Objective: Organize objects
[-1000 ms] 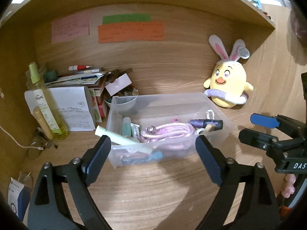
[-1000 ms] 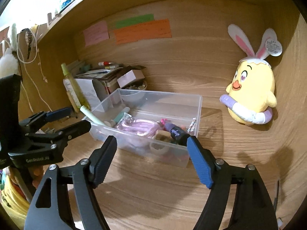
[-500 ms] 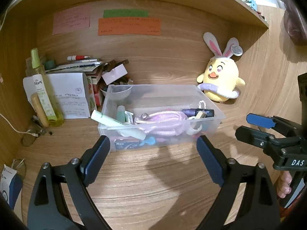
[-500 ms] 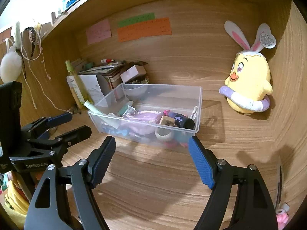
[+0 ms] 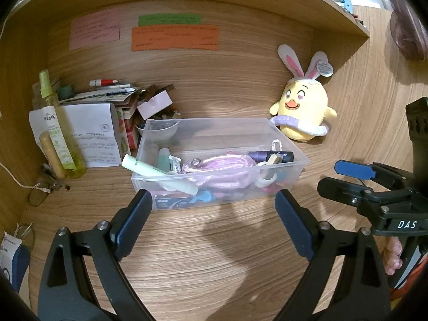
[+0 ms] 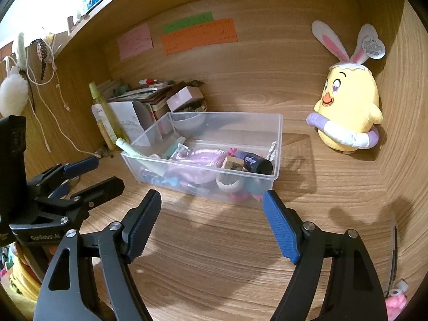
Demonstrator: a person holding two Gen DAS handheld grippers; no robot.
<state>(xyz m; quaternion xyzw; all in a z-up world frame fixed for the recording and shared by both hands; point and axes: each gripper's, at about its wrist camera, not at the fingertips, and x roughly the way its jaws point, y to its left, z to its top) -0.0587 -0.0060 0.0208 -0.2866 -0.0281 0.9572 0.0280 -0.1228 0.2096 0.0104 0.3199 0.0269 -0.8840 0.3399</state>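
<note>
A clear plastic bin (image 5: 290, 149) (image 6: 278, 144) stands on the wooden desk, filled with small items: a pink cord (image 5: 222, 164) (image 6: 206, 156), a pale green tube (image 5: 145, 168) leaning over its left rim, and a dark purple tube (image 6: 252, 161). My left gripper (image 5: 214, 203) is open, empty, just in front of the bin. The right gripper (image 6: 211, 203) also hangs open and empty before the bin's front wall. Each gripper shows in the other's view, at the side edge. Neither touches the bin.
A yellow chick plush with rabbit ears (image 5: 305, 109) (image 6: 347, 107) sits at the back right. At the back left stand a yellow-green spray bottle (image 5: 57, 123), a white paper box (image 5: 91, 131) and stacked clutter. Glasses (image 5: 40, 195) and a cable lie at the left. Coloured notes (image 5: 174, 36) hang on the back panel.
Both views have drawn back from the bin, which now sits farther off and lower in the frame. Both grippers stay open and empty.
</note>
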